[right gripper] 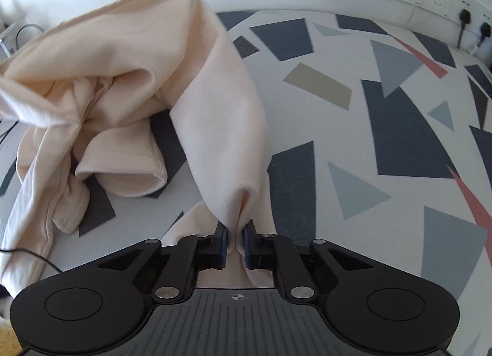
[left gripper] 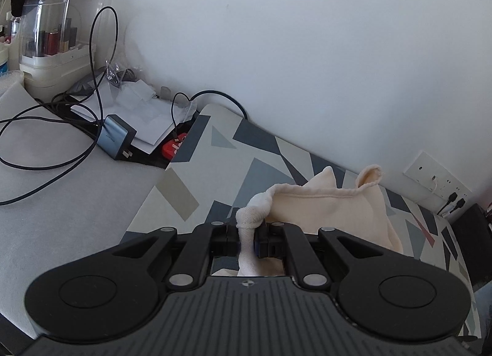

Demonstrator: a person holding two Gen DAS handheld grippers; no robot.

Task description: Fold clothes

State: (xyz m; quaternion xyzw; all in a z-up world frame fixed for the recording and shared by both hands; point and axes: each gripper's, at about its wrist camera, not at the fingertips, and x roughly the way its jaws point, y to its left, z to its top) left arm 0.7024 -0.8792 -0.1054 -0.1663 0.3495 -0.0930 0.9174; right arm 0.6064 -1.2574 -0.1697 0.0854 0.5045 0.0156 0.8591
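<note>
Figure: 2 wrist views of a fold in its opening step. The cream-coloured knit cotton garment (right gripper: 123, 57) lies crumpled on the surface covered by a white cloth printed with grey, navy and pink triangles (right gripper: 384, 128), partly raised from it and not yet spread flat.

Your left gripper (left gripper: 246, 240) has its fingers (left gripper: 263, 242) clenched on a bunched, rolled edge of the garment, which rises beyond them toward the white wall (left gripper: 307, 33). Your right gripper (right gripper: 235, 245) has its fingers (right gripper: 222, 240) pinched on a fold at the near end of a long band of the garment; the cloth runs from them up to the crumpled mass at the far left of the patterned cloth.

Judged step: both corners secured, ready for spreading. The next move calls for drawing your 2 grippers apart until the fabric is taut, then lowering it flat onto the patterned cloth, well clear of the grey charger brick and black cables (left gripper: 115, 137) beside its left edge. A twisted sleeve may resist flattening.
</note>
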